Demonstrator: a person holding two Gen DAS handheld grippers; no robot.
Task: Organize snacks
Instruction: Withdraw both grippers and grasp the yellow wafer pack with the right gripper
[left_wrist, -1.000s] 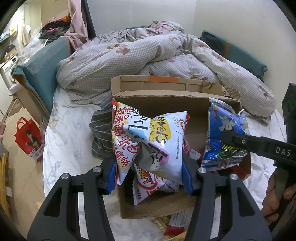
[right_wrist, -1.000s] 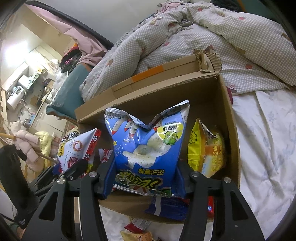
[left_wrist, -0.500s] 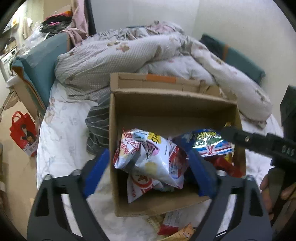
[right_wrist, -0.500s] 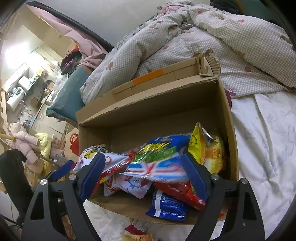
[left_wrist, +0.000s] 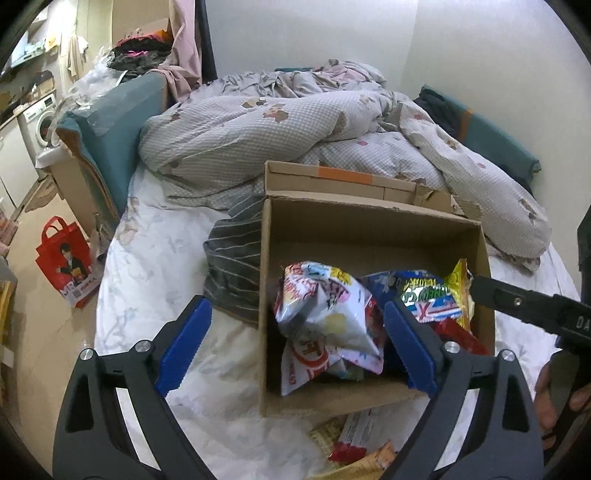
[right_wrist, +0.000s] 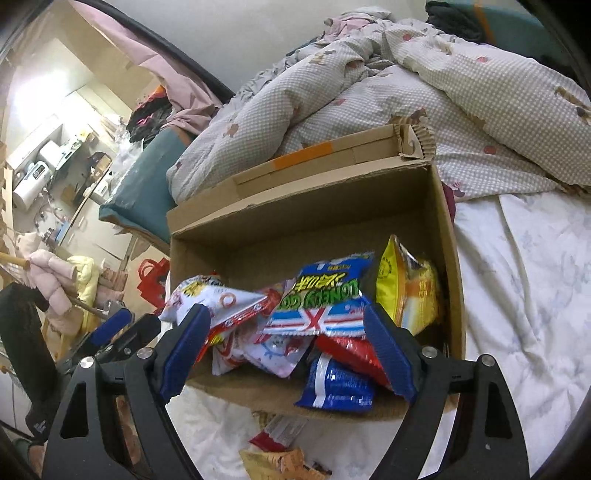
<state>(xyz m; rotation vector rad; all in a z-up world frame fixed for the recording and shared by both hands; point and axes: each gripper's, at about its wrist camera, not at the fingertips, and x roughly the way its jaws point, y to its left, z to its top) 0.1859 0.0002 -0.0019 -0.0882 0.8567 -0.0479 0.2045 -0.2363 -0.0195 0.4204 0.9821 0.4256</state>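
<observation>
On the bed (left_wrist: 147, 295), beside the rumpled duvet (left_wrist: 258, 140), your cardboard box (left_wrist: 264, 295) already holds several snack bags (left_wrist: 325, 314), both the left tongs (left_wrist: 295, 343) and right tongs (right_wrist: 288, 350) stand apart and empty, and a few packets (right_wrist: 280, 439) near the bed's front edge remain to box.

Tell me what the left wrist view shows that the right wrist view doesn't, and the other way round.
Left wrist only: a striped cloth beside the box and a washing machine far left. Right wrist only: a small blue packet at the box's near edge. Both: the cardboard box on the bed, the white bag, the blue bag, the yellow bag, and loose snacks in front of it.
</observation>
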